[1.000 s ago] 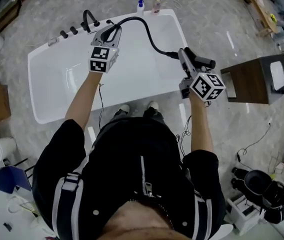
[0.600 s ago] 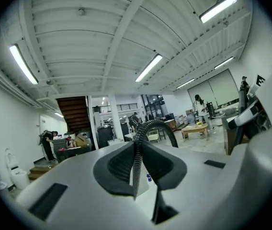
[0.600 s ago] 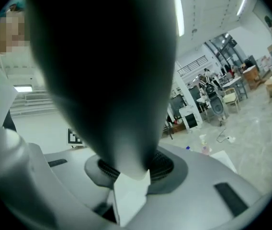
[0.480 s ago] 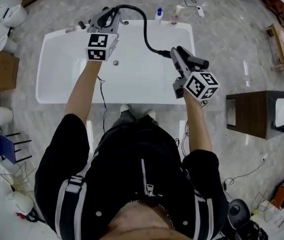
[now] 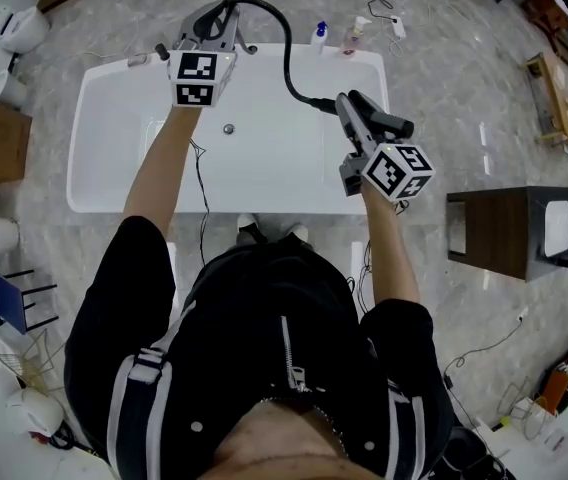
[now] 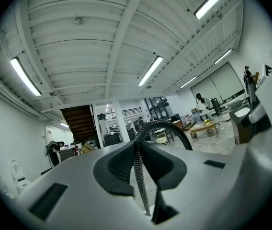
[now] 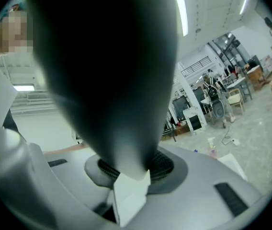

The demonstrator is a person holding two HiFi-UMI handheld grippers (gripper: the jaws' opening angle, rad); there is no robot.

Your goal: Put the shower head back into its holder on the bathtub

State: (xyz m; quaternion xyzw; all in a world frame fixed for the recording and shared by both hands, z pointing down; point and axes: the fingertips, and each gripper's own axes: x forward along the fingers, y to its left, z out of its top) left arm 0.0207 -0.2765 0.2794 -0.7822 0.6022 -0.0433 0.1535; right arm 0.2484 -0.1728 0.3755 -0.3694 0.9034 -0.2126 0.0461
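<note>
Two grips over the bathtub [image 5: 114,168]: left hand-held gripper [image 5: 222,18] tight on hose [image 5: 289,63], right hand-held gripper [image 5: 351,110] wide around shower head [image 5: 392,121].

Person in black jacket with white stripes [image 5: 264,368] standing at near side of white rectangular bathtub [image 5: 114,168], both arms reaching over it; left gripper [image 5: 216,16] hovering over far rim, pinching black flexible hose [image 5: 286,53]; hose arcing rightward and down to black shower head [image 5: 394,123], being gripped by right gripper [image 5: 352,113] above tub's right end; round metal drain [image 5: 229,128] showing on tub floor; two small bottles [image 5: 334,34] standing beyond far rim; dark brown wooden cabinet [image 5: 494,233] sitting on grey marble floor [image 5: 444,58] at right.
</note>
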